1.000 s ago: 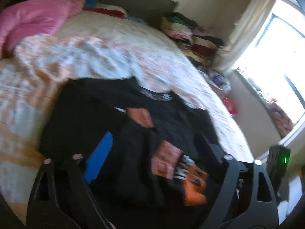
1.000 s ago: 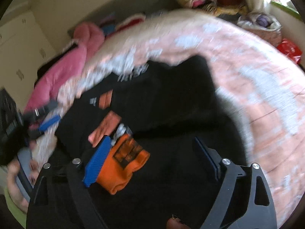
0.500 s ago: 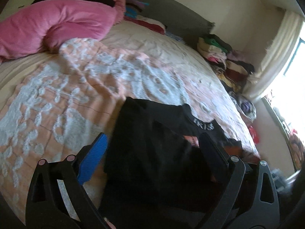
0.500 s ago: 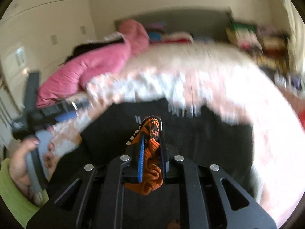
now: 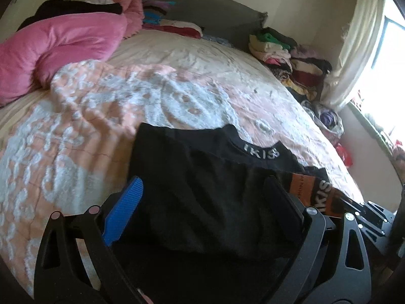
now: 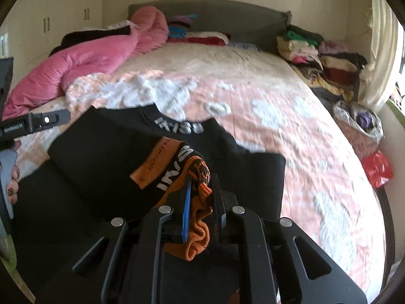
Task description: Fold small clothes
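Observation:
A black sweater (image 5: 182, 152) with white collar lettering lies spread on the bed, seen in both wrist views. Its sleeve, with orange patches (image 5: 301, 187) and an orange ribbed cuff (image 6: 200, 217), is lifted over the black body (image 6: 106, 157). My right gripper (image 6: 201, 179) pinches that cuff between its pads; the jaws are opening slightly with the cuff still between them. My left gripper (image 5: 202, 185) hovers open over the sweater's left part, with only flat black cloth below its fingers. The left gripper's body (image 6: 38, 121) and the hand holding it (image 6: 12, 179) show at the right view's left edge.
A pink-and-white bedspread (image 5: 88, 126) covers the bed. A pink duvet (image 5: 58, 45) lies at the far left, stacked folded clothes (image 5: 286, 50) at the far right near a curtain (image 5: 354, 50). A red bag (image 6: 377, 169) sits beside the bed.
My right gripper went from wide open beside the orange cuff to shut on it, rolled upright and raised it. The left gripper stayed open and swung over the sweater's left side.

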A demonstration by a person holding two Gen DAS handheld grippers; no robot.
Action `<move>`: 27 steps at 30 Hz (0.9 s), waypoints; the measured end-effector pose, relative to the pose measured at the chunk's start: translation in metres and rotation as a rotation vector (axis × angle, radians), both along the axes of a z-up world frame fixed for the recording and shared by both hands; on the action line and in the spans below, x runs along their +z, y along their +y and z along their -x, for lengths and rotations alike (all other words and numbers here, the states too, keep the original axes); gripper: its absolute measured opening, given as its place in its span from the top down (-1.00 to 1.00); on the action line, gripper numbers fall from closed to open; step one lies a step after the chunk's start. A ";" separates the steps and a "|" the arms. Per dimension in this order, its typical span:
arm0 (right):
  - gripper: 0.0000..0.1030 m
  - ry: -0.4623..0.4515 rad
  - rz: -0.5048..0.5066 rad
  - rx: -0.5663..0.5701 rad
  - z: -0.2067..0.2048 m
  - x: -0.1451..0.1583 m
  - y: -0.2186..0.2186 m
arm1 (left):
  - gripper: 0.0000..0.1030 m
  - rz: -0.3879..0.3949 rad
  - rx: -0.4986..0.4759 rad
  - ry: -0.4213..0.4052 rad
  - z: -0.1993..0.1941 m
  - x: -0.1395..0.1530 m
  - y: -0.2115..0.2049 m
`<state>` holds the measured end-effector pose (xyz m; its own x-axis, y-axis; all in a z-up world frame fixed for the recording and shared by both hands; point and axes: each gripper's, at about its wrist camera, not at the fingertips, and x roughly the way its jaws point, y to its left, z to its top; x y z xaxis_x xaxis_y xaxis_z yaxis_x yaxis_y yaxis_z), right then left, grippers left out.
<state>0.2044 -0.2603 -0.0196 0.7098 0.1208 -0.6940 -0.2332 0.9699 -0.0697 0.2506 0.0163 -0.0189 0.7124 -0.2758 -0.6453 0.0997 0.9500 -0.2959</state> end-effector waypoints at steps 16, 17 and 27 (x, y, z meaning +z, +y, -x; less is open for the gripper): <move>0.15 0.044 -0.159 -0.035 0.014 -0.007 -0.001 | -0.12 -0.099 -0.157 0.135 -0.005 -0.041 -0.031; 0.14 0.056 -0.172 -0.018 0.012 -0.008 0.003 | -0.12 -0.093 -0.156 0.146 -0.005 -0.044 -0.028; 0.04 0.227 -0.178 -0.071 0.000 -0.047 0.006 | -0.12 -0.076 -0.164 0.148 0.000 -0.048 -0.020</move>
<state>0.2045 -0.2538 -0.0670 0.5498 0.2105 -0.8083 -0.1550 0.9766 0.1489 0.2507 -0.0039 -0.0665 0.5585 -0.3266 -0.7625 0.2154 0.9448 -0.2469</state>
